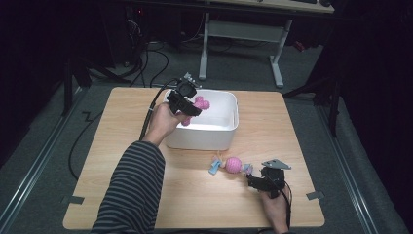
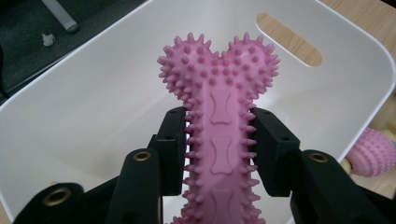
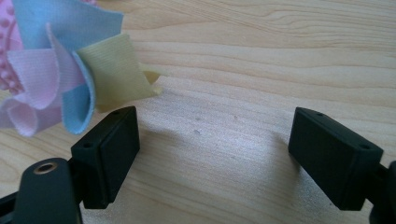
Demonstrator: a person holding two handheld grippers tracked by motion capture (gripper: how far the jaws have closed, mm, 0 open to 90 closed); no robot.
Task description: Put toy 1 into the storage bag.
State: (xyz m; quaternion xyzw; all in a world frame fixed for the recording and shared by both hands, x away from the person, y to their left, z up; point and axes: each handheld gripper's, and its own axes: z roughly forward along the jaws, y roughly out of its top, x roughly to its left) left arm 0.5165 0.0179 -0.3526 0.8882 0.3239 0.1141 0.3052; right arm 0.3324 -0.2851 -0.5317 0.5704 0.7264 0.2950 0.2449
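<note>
A pink spiky rubber bone (image 2: 220,135) is clamped between the two black jaws of my left gripper (image 2: 218,149), which is shut on it. In the high view that left gripper (image 1: 191,108) hangs over the left side of the white bin (image 1: 229,127), the bone (image 1: 200,104) pointing into it. A pink ball toy with cloth ribbons (image 1: 233,165) lies on the wood in front of the bin. My right gripper (image 1: 253,181) rests just to its right, open. Its jaws (image 3: 212,154) stand wide apart over bare wood, with the ribbons (image 3: 70,84) at the upper left.
The white bin's inside wall (image 2: 93,107) has a handle slot (image 2: 288,39) at its far end. The wooden table (image 1: 122,146) has bare wood on the left and near side. A cable (image 1: 151,107) trails from the left gripper off the table's back edge.
</note>
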